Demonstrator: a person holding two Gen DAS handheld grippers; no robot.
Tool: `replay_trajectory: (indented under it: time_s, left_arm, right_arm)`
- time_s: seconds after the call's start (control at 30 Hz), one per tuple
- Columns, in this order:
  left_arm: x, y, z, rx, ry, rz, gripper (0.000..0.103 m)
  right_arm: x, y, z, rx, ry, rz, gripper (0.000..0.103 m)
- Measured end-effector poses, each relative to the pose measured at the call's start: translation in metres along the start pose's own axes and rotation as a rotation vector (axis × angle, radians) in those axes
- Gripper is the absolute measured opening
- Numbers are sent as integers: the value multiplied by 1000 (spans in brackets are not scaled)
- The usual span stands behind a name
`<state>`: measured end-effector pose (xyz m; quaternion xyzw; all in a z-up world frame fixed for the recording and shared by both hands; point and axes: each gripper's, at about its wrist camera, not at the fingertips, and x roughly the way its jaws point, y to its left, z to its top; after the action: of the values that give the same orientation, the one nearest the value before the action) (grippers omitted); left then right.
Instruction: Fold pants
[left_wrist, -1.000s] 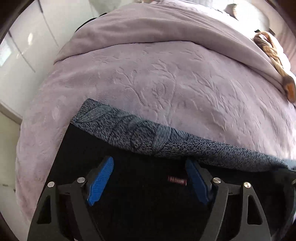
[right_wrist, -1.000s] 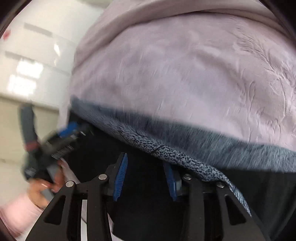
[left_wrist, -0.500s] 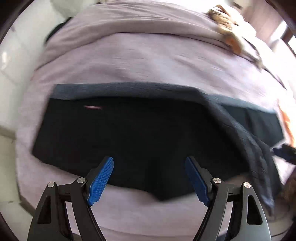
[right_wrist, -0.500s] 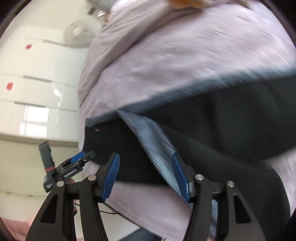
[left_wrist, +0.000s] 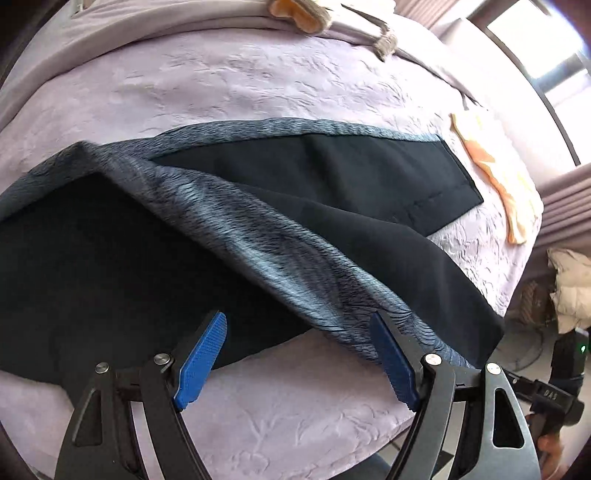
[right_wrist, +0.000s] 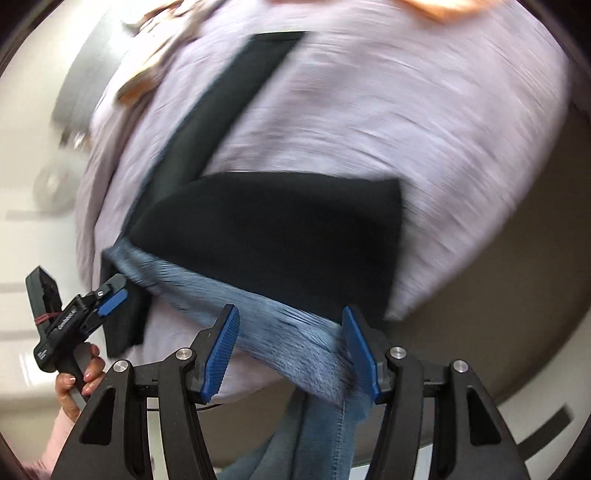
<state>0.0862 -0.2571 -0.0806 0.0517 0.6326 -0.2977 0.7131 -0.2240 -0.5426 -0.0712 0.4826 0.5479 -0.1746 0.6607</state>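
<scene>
Black pants (left_wrist: 110, 266) with a grey-blue fleecy lining (left_wrist: 258, 236) lie spread on a lilac bedspread (left_wrist: 295, 81). One leg (left_wrist: 369, 173) runs flat to the far right; the other is flipped over it, lining up, and hangs off the near edge. My left gripper (left_wrist: 299, 358) is open and empty just above the near edge of the pants. My right gripper (right_wrist: 290, 350) is open and empty over the lining strip (right_wrist: 280, 314); this view is blurred. The left gripper also shows in the right wrist view (right_wrist: 110, 295), at the pants' left end.
The bed's near edge (left_wrist: 295, 424) is close below the left gripper. Orange-and-cream cloth (left_wrist: 498, 177) lies on the bed at the right. A stuffed toy (left_wrist: 295, 11) lies by the pillows. White bedding (left_wrist: 569, 288) sits on the floor beyond the bed.
Both grippers have pulled back from the pants and swung right. The right gripper, nearly shut a second ago, has opened. More of the pants and the flipped leg is now in view.
</scene>
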Motion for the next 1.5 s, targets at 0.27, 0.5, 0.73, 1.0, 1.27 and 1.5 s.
replay_trajectory:
  time_s: [0.27,0.5,0.73,1.0,1.27,1.5]
  left_arm:
    - [18,-14,1,-4,31,-15,81]
    - [26,-10,13,-128,27,-63,32]
    - [4,-16,62,-214,-77,-43,32]
    - [1,-13,135,-219,-214,196,70]
    - [12,-3,122,-249,-156,292,70]
    - [37,-1,95,-278,-62,343,70]
  right_arm:
    - [8,-55,-17,247,16,270,62]
    - [3,-31,13,196,57,465,12]
    - [-30,34,144,51,74,562,12]
    - [23,75,295,-29,170,493,16]
    - [57,90,337,-191,149,222,50]
    - [54,74,336,-276,172,101,42]
